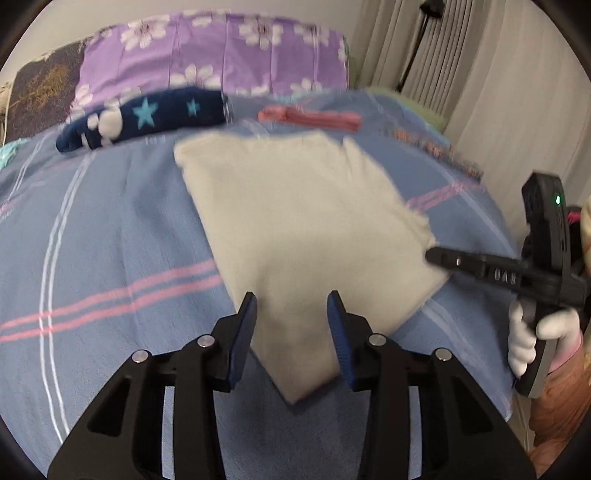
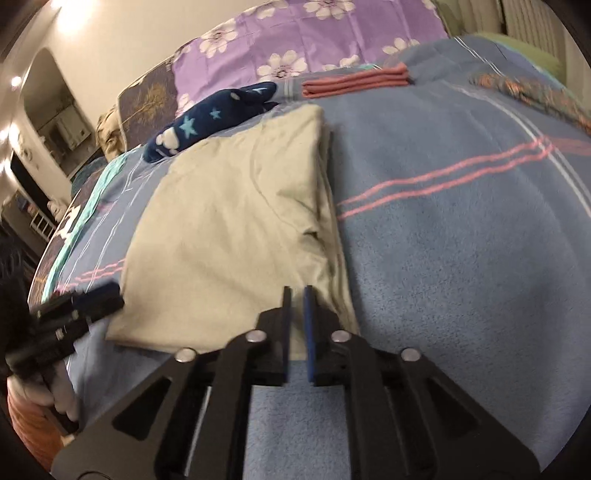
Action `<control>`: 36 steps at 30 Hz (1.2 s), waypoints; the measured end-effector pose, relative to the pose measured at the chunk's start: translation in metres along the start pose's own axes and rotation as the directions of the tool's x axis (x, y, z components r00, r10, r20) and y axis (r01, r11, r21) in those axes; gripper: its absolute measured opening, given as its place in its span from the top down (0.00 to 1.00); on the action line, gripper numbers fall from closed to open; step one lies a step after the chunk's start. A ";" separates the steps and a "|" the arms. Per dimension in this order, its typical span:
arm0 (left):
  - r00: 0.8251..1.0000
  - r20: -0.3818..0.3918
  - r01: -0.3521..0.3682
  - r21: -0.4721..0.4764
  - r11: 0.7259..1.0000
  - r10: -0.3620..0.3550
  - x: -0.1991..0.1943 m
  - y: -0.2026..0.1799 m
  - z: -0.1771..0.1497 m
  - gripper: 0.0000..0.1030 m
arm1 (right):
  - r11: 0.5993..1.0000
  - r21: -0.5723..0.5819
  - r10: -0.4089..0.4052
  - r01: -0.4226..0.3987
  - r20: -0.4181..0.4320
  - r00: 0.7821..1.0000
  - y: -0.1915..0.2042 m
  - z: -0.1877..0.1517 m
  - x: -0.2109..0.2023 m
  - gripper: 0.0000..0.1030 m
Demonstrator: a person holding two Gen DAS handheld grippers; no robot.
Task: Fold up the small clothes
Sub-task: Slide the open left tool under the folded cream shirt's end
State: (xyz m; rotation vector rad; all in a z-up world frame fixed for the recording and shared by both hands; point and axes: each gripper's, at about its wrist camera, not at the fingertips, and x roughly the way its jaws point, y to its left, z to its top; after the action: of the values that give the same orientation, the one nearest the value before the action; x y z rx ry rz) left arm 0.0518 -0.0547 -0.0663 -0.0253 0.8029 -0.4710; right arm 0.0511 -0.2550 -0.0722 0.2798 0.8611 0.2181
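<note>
Left wrist: folded cream garment (image 1: 306, 236) lies corner-first toward the fingers (image 1: 246, 332)

Left gripper (image 1: 291, 302) spread wide over near corner of folded cream garment (image 1: 303, 225) on blue plaid bedspread (image 1: 110, 229); right gripper (image 1: 434, 255) touching garment's right edge.

So it's a bed with a blue blanket with pink and white stripes (image 1: 110, 229), plus a purple pillow with white flowers (image 1: 221, 51) up at the head. Pale pleated curtains (image 1: 480, 74) hang along one side. Other side has a cream wall (image 2: 110, 33), an arched niche (image 2: 51, 96) and warm ceiling spotlights (image 2: 16, 81)
</note>
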 end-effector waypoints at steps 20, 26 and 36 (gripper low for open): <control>0.989 -0.084 0.103 -0.198 0.975 -0.121 0.059 0.056 0.037 0.44 | 0.998 -0.020 0.060 -0.064 -0.164 0.985 -0.025 0.071 0.054 0.43; 0.984 -0.094 0.132 -0.203 0.970 -0.154 0.074 0.062 0.046 0.42 | 0.996 -0.047 0.072 -0.082 -0.184 0.980 -0.020 0.074 0.067 0.42; 0.976 -0.088 0.178 -0.184 0.967 -0.197 0.089 0.068 0.053 0.38 | 0.992 -0.061 0.096 -0.111 -0.206 0.974 -0.018 0.082 0.077 0.40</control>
State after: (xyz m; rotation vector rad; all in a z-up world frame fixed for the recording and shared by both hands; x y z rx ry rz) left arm 0.1687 -0.0390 -0.1034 -0.2436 0.9493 -0.5833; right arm 0.1639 -0.2616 -0.0825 0.2374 1.0396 0.3792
